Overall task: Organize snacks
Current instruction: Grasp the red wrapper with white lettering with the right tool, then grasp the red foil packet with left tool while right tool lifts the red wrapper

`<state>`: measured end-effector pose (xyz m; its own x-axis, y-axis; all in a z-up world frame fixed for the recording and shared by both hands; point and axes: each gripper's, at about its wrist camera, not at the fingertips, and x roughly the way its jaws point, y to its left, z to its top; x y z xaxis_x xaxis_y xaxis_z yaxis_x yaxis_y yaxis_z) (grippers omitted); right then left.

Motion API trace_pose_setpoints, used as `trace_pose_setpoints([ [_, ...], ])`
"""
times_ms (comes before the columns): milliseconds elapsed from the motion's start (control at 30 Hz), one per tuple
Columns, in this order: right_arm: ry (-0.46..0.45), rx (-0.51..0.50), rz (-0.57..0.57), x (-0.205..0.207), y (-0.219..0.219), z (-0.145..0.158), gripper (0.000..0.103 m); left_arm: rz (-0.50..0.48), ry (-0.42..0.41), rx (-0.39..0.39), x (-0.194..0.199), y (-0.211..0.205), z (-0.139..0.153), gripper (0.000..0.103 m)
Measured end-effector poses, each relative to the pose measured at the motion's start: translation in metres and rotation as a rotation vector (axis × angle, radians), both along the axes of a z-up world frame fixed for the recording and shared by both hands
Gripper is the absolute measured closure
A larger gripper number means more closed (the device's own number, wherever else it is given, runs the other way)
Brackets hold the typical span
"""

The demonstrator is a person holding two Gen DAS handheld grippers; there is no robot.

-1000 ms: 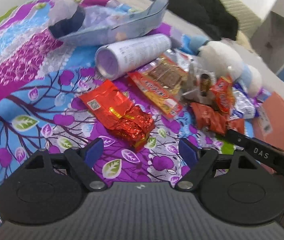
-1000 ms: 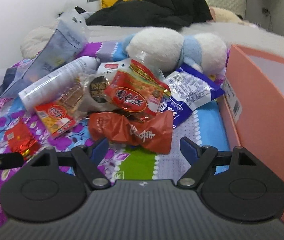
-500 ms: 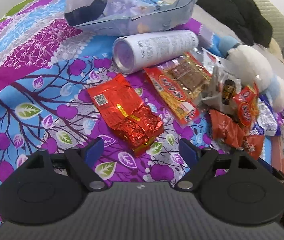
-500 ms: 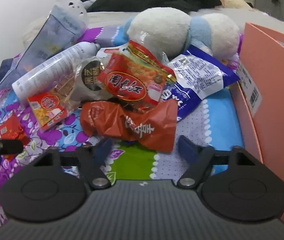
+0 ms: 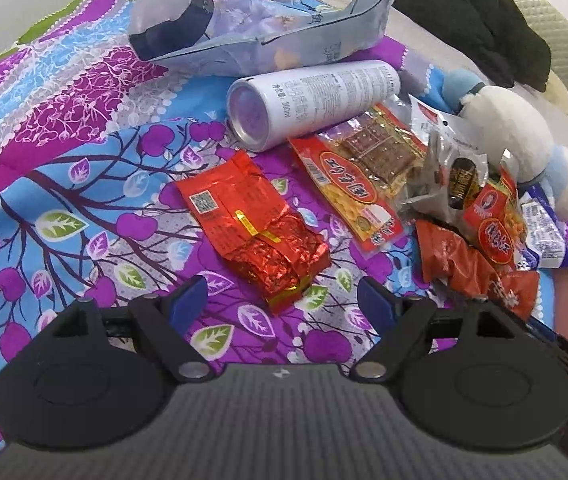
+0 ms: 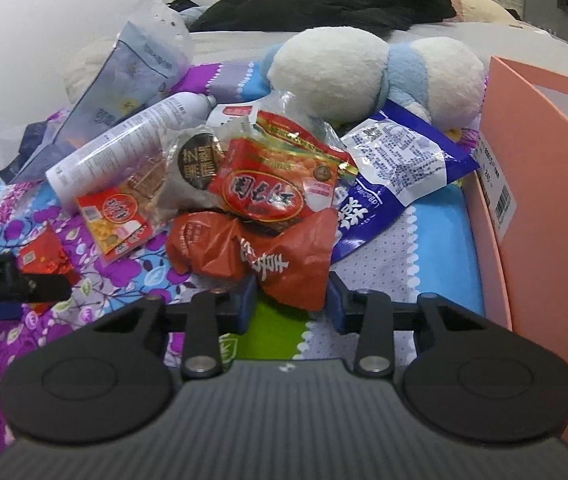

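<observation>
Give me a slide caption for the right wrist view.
Right gripper closing on an orange-red snack packet at the front of a snack pile, beside a pink box.

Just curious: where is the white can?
In the left wrist view the white can lies on its side, between the pale blue bag and red snack packets.

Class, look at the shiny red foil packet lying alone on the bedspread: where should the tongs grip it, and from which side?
Grip the red foil packet at its bulging, crinkled near end, coming from above with the open left tongs. It lies flat, clear of other snacks, and that end is nearest.
</observation>
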<state>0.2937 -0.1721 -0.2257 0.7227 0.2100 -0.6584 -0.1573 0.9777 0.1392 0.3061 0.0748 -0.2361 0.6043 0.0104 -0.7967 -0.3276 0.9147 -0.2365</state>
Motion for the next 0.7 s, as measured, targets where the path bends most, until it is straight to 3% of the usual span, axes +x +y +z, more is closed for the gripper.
trace_pose_setpoints([
  [333,0.004,-0.021,0.004,-0.027,0.01,-0.001,0.066,0.041,-0.021,0.014,0.008,0.005,-0.003,0.017],
  [467,0.022,-0.004,-0.02,-0.038,0.011,0.0,0.077,0.047,-0.032,0.036,0.014,0.003,-0.004,0.018],
  [700,0.036,0.006,-0.027,-0.051,0.013,0.006,0.086,-0.024,-0.018,0.108,0.014,0.001,-0.005,0.038],
])
